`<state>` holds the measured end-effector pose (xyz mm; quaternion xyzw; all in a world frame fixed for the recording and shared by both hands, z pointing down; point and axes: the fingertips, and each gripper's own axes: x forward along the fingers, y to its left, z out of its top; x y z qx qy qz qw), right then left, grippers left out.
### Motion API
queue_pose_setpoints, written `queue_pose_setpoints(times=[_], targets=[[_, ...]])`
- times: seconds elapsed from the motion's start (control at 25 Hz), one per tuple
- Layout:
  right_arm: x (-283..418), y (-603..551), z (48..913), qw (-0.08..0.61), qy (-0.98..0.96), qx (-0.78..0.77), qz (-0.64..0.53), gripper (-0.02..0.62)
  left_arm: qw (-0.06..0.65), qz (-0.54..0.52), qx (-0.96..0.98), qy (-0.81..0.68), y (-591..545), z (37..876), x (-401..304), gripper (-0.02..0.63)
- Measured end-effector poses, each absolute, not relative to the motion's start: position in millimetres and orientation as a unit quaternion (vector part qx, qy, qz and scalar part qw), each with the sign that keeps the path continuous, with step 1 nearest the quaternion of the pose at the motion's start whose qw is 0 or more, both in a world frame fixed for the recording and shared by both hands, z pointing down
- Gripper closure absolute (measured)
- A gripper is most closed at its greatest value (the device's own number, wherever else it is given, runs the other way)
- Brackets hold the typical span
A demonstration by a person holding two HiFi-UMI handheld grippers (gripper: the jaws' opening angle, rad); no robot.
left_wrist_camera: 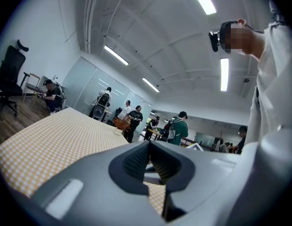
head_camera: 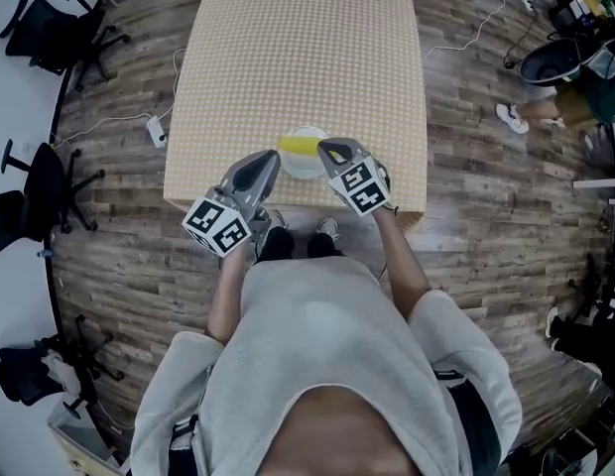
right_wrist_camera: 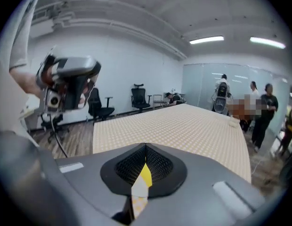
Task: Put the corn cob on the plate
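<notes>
Grippers: grey right gripper [head_camera: 332, 151] and grey left gripper [head_camera: 271, 159], both pressed together, empty.
Risk: yellow corn cob [head_camera: 298, 146] lies across round white plate [head_camera: 304, 167] rim; a nudge from the right gripper could roll it onto the checked beige worktop [head_camera: 298, 58].

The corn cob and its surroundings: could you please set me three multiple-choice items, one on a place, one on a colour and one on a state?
1. Where does the corn cob lie?
A on the floor; B on the plate; C on a chair

2. What colour is the plate?
A white; B red; C black

3. How do the jaws of the right gripper stand?
A wide apart; B shut on the plate's rim; C shut, with nothing clamped

Answers:
1 B: the head view shows the yellow cob lying across the plate, near the near edge of the table.
2 A: the plate shows white around the cob.
3 C: the right gripper view shows the pads together, with cob and plate seen only through the slit below them.
</notes>
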<state>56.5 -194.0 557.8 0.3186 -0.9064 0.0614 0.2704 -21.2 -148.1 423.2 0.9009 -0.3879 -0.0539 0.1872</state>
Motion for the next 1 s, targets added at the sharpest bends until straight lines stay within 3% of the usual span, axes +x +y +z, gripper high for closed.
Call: queue_pose_setpoints(times=[0.28, 0.56, 1.0], targets=[[86, -202, 521, 0.02, -0.871, 0.408, 0.274, 0.595, 0.179, -0.052, 0.91, -0.37, -148, 417, -18, 0.597], [88, -183, 511, 0.035, -0.857, 0.458, 0.233, 0.594, 0.173, -0.063, 0.925, -0.332, -139, 413, -29, 0.597], [19, -74, 490, 0.06, -0.838, 0.509, 0.189, 0.595, 0.182, -0.045, 0.937, -0.295, -54, 428, -115, 0.597]])
